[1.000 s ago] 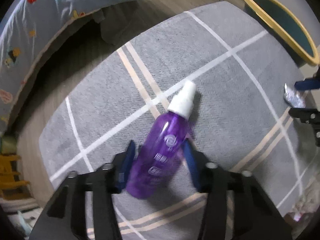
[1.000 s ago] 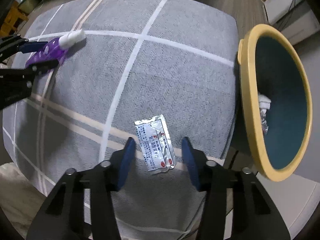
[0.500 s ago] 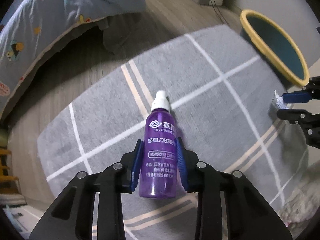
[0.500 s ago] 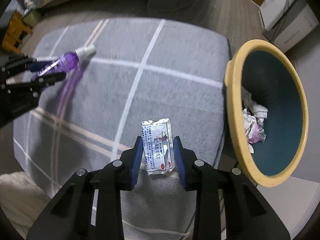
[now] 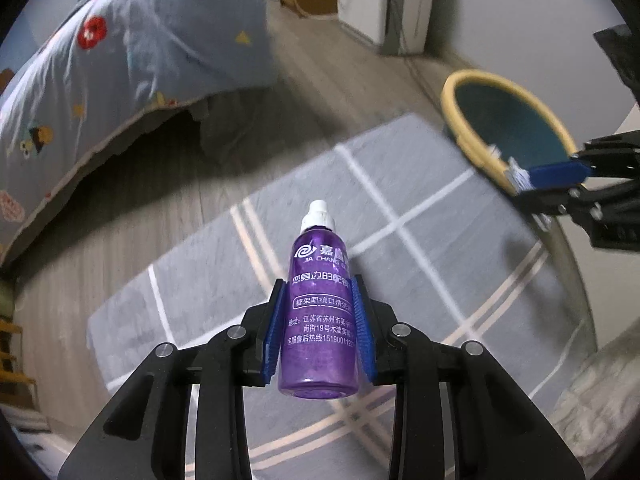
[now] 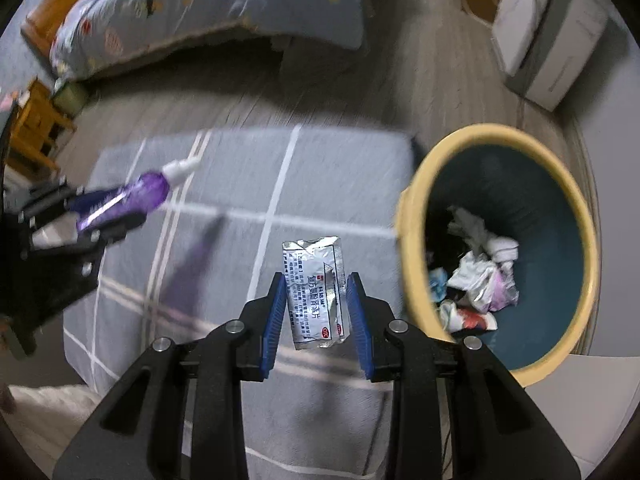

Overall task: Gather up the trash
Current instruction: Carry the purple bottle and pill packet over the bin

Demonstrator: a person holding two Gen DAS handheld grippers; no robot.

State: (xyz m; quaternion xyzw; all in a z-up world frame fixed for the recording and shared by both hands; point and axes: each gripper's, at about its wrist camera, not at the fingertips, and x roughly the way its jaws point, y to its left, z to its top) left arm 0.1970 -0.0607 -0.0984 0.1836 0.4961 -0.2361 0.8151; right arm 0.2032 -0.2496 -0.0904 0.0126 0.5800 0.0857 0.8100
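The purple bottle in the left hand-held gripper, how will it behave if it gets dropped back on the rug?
The purple bottle looks like round, smooth plastic, so it would probably roll on the grey rug. Its glossy wall may slip between the left hand-held gripper pads. It seems stiff: no denting shows where they press.

Both views are dim, indoor and bluish, with soft, even light; its source cannot be told. Fisheye bending curves the grey checked rug [image 5: 400, 216] and darkens the corners. The purple plastic bottle with white cap [image 5: 320, 312] and crinkled silver foil sachet [image 6: 316, 292] are sharp, with slight glare; the rug, floor and yellow-rimmed teal bin [image 6: 412, 280] are smeared by motion. A purple-tinted shadow, perhaps the bottle's, lies on the rug.
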